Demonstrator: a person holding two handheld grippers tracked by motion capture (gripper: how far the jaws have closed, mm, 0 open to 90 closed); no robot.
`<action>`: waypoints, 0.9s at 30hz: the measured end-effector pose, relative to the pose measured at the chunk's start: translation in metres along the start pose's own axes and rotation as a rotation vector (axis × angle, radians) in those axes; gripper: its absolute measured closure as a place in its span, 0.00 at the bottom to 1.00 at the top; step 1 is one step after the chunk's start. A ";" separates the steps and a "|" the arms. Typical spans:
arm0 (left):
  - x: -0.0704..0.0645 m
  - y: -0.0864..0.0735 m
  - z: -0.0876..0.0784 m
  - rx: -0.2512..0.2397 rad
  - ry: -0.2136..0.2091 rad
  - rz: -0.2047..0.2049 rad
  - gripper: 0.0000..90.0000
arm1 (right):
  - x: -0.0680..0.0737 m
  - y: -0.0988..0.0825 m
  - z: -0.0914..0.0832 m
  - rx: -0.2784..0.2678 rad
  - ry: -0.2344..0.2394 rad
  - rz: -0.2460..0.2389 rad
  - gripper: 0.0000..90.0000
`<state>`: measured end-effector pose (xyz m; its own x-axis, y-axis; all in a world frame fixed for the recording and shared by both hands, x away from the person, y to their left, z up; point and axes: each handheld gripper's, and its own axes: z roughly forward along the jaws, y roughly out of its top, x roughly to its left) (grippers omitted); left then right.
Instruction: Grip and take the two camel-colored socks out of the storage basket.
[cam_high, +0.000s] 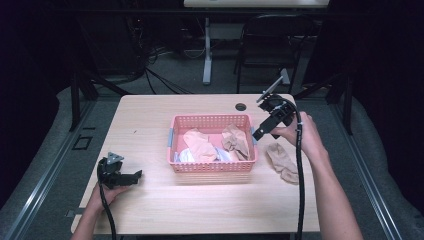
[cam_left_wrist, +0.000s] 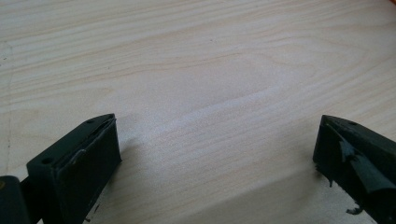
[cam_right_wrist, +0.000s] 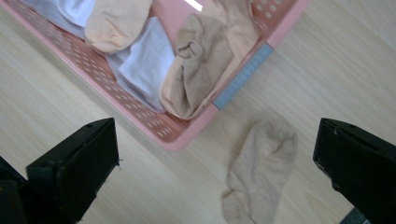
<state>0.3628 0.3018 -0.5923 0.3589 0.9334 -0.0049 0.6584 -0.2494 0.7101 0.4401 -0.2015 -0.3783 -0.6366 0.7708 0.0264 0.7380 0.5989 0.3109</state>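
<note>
a beige sock (cam_right_wrist: 261, 172) lies flat on the worktop (cam_high: 150, 120), just beside the pink basket's (cam_high: 212, 167) right wall. the right hand-held gripper (cam_high: 261, 132) hangs released above that wall; the left hand-held gripper (cam_high: 136, 176), also released, rests well left of the basket on bare wood.

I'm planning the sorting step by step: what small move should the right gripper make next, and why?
Probably lower the right gripper onto the tan sock lying on the table beside the pink basket. The gripper hangs open and empty above that sock, the other socks are already in the basket, and the left gripper rests open far off.
</note>
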 end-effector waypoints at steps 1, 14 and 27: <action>0.000 0.000 0.000 -0.003 0.001 -0.001 0.00 | 0.003 0.004 0.002 0.005 0.001 -0.008 0.00; 0.000 0.000 0.000 0.000 0.000 0.000 0.00 | 0.034 0.047 0.034 0.041 0.056 -0.073 0.00; 0.000 0.000 0.000 -0.003 0.001 0.000 0.00 | 0.036 0.055 0.079 0.110 0.104 -0.043 0.03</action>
<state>0.3628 0.3016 -0.5925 0.3581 0.9337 -0.0043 0.6565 -0.2485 0.7122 0.4755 -0.1239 -0.4351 -0.6837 0.7205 0.1157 0.7259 0.6554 0.2084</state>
